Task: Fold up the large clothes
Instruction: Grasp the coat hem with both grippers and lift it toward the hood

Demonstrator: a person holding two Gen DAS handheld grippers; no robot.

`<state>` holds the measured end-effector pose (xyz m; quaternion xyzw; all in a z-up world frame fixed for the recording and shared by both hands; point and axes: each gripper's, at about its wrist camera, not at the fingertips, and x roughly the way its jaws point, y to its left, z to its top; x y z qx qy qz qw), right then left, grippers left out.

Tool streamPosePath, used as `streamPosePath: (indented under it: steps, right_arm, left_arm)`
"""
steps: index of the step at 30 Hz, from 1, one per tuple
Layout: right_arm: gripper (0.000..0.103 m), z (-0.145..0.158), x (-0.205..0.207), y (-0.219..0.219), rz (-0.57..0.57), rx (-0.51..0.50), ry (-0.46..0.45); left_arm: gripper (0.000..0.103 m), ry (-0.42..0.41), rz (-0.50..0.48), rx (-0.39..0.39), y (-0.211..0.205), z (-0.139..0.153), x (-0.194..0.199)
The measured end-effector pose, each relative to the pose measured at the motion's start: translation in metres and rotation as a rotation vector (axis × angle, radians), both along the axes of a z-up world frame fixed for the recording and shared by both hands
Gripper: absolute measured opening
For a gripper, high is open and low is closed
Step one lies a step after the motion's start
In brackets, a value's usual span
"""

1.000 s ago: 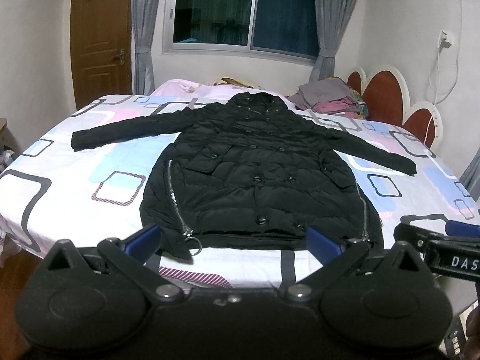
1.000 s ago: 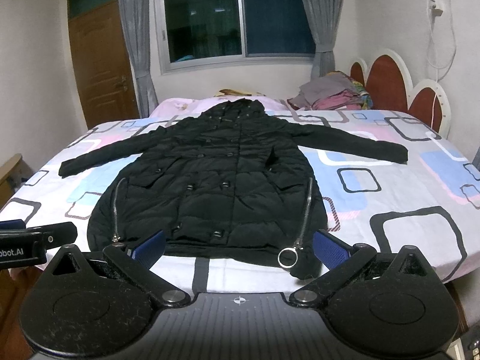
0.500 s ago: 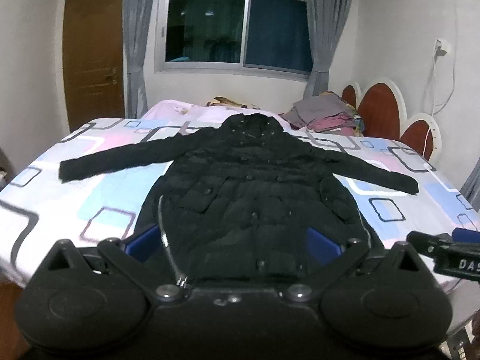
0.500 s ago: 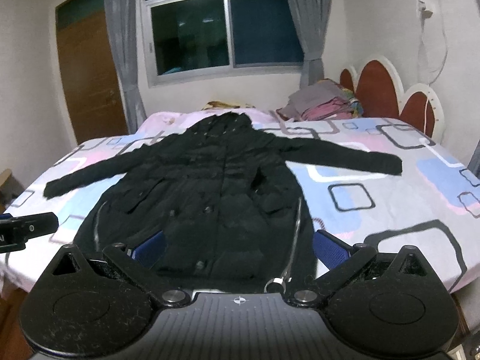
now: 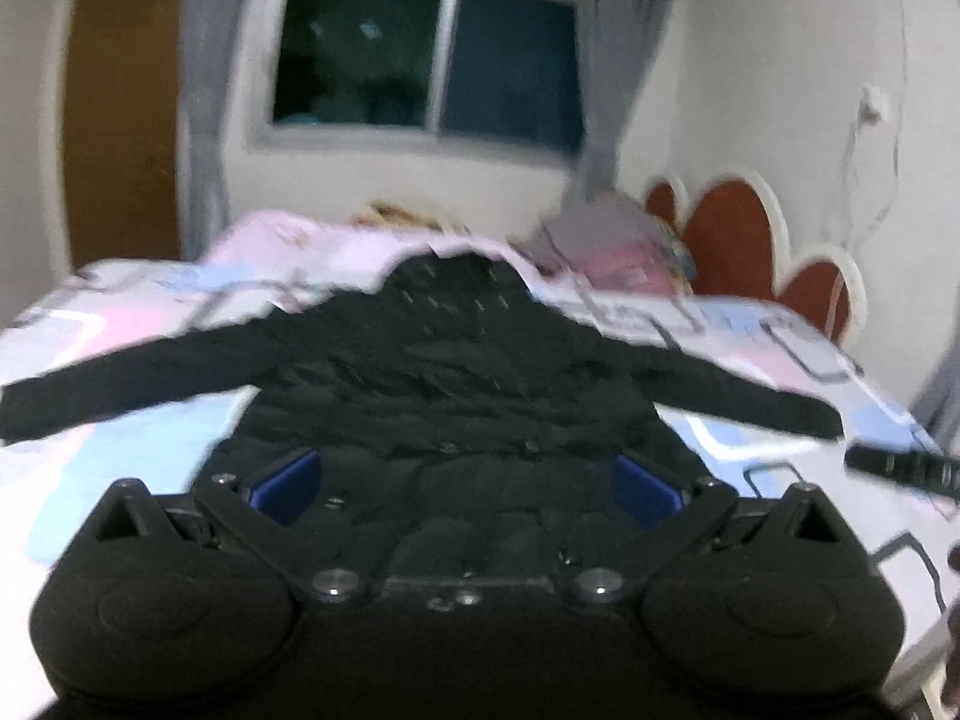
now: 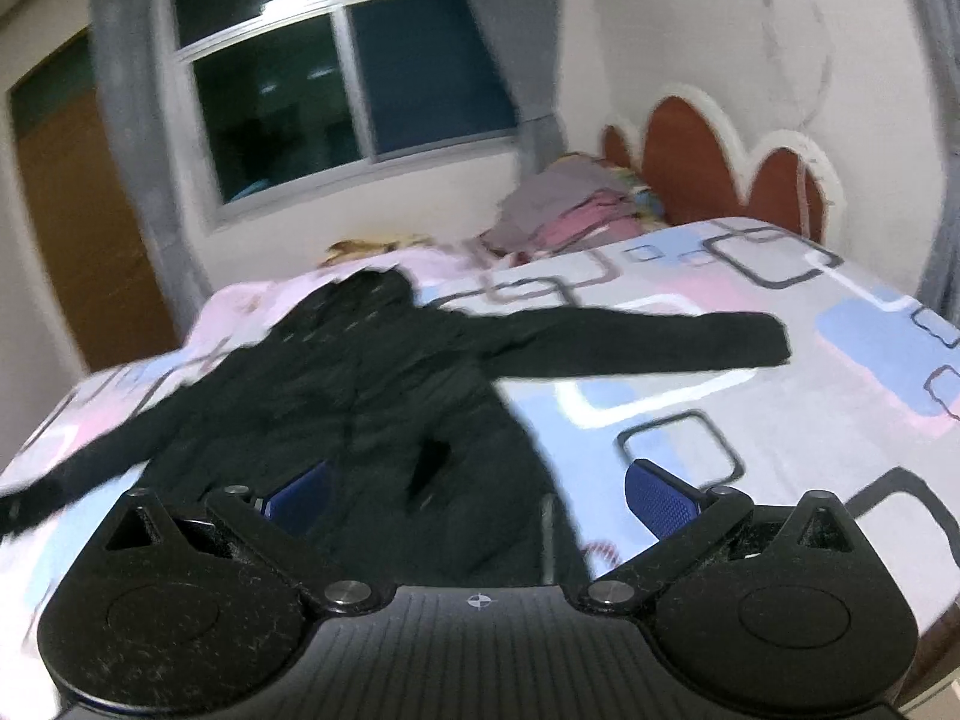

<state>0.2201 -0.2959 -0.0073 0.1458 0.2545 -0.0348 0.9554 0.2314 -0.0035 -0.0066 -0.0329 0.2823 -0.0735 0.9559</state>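
Note:
A long black padded coat (image 5: 456, 396) lies flat on the bed, hood towards the far side and both sleeves spread out; it also shows in the right wrist view (image 6: 372, 414). My left gripper (image 5: 465, 483) is open and empty, hovering over the coat's lower body. My right gripper (image 6: 480, 495) is open and empty over the coat's right lower side, its right finger (image 6: 657, 501) over the bedsheet. The right sleeve (image 6: 648, 342) stretches out to the right. The right gripper's tip shows at the right edge of the left wrist view (image 5: 900, 465). Both views are blurred.
The bed (image 6: 810, 432) has a white sheet with blue, pink and black squares. A pile of folded clothes (image 6: 576, 210) sits at the far right by the red headboard (image 6: 708, 174). A window (image 5: 426, 60) and wooden door (image 5: 120, 120) are behind.
Both grippers have moved forward over the coat, so its hem has dropped out of sight. The right wrist view has tilted and swung right. Both stay open.

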Motion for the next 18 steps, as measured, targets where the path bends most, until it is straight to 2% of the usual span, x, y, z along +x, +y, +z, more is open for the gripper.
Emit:
streamPosePath:
  steps: [7,13,14,15,18]
  right_arm:
    - [0.103,-0.013,0.061,-0.066,-0.175,0.023,0.002]
    - [0.101,-0.034,0.109,-0.133,-0.259,0.067,-0.009]
    - [0.079,-0.039,0.118,-0.146,-0.268,0.078,-0.005]
    - [0.064,-0.046,0.128,-0.16,-0.285,0.096,0.009]
    - [0.064,-0.071,0.156,-0.202,-0.33,0.154,0.027]
  left_arm:
    - [0.101,0.006,-0.037,-0.008,-0.009,-0.015,0.086]
    - [0.1,-0.002,0.002,-0.013,-0.029,-0.03,0.147]
    - [0.099,0.001,0.012,-0.012,-0.035,-0.033,0.159]
    - [0.096,0.007,0.018,-0.014,-0.039,-0.035,0.168]
    - [0.094,0.044,0.032,-0.026,-0.056,-0.045,0.202]
